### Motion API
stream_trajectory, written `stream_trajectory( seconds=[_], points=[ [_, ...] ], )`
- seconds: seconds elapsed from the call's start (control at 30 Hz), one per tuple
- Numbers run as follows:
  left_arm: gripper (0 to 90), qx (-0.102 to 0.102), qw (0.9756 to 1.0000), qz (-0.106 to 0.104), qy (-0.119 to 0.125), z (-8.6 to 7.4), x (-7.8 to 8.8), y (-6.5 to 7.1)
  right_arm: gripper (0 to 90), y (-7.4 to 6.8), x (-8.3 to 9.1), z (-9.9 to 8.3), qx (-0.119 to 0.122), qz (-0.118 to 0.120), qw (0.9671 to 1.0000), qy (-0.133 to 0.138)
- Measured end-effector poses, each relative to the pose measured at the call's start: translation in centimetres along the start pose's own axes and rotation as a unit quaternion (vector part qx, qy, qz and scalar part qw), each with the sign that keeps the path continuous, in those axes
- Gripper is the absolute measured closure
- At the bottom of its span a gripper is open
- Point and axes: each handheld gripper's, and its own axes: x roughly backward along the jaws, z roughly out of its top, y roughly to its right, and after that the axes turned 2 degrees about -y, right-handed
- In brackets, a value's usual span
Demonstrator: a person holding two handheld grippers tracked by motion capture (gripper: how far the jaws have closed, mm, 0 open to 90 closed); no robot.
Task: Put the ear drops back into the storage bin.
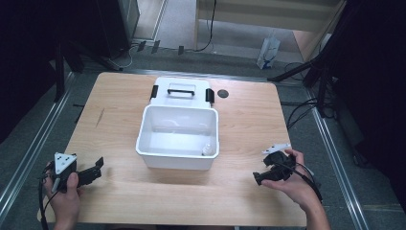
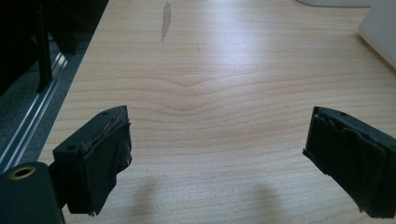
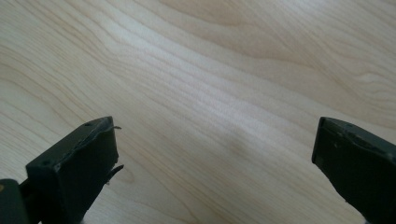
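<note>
A white plastic storage box (image 1: 163, 160) stands open in the middle of the wooden table (image 1: 119, 110). Its lid (image 1: 181, 90), with a handle and two black latches, lies flat just behind it. A small clear bottle (image 1: 207, 150) stands inside at the box's near right corner. My left gripper (image 1: 95, 167) rests at the near left of the table, open, and in the left gripper view (image 2: 217, 154) bare wood lies between its jaws. My right gripper (image 1: 258, 178) is at the near right, tilted down at the table, and the right gripper view (image 3: 215, 163) shows it open and empty.
A small black round disc (image 1: 222, 93) lies on the table right of the lid. A corner of the white box (image 2: 380, 28) shows at the upper right of the left gripper view. A grey scuff (image 2: 166, 21) marks the wood. Metal rails and cables run along both sides of the table.
</note>
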Motion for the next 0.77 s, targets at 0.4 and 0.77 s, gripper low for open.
stream_trajectory(
  seconds=[0.4,0.77],
  points=[
    [7.6,0.000,1.0000,0.000,-0.001,0.0,0.0,0.0,0.3,-0.8,-1.5,-4.9,-0.077,0.012,0.9910,0.108],
    [7.6,0.002,1.0000,0.000,-0.001,0.0,0.0,0.0,0.1,-1.3,-2.0,-8.0,-0.142,0.021,0.9699,0.197]
  ],
)
